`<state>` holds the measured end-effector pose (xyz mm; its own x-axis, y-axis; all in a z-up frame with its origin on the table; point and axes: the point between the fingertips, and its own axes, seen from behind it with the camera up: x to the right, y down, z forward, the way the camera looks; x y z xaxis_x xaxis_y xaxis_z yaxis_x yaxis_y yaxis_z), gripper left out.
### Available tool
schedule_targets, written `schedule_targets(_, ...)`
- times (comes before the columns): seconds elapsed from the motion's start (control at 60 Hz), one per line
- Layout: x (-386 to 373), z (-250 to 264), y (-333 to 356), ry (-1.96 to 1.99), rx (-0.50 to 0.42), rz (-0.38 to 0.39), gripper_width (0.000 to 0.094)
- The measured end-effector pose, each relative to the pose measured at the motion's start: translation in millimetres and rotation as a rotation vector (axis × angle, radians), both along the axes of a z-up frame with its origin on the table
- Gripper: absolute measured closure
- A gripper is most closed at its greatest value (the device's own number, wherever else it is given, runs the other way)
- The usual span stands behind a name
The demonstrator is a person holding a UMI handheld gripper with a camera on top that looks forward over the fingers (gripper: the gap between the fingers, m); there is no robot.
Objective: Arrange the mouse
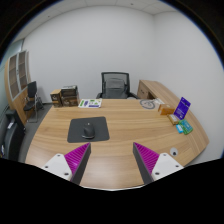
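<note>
One view, from the camera riding on the claw: its two fingers stand wide apart over the near edge of a pale wooden bench, their magenta pads facing each other with nothing held between them. Beyond the fingers, a dark mouse rests on a dark mouse mat, well apart from the claw. Farther back on the bench lie some papers, and to the right stands a small purple display card beside a teal object. A black office chair sits behind the bench against a white wall; a low shelf unit stands at the left.
</note>
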<state>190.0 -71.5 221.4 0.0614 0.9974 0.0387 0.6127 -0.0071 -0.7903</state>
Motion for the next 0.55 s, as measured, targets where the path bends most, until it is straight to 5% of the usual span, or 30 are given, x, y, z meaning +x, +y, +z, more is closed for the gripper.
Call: schedule_targets(0.55, 134, 36, 56, 0.046, -0.020, -0.017, 0.0082)
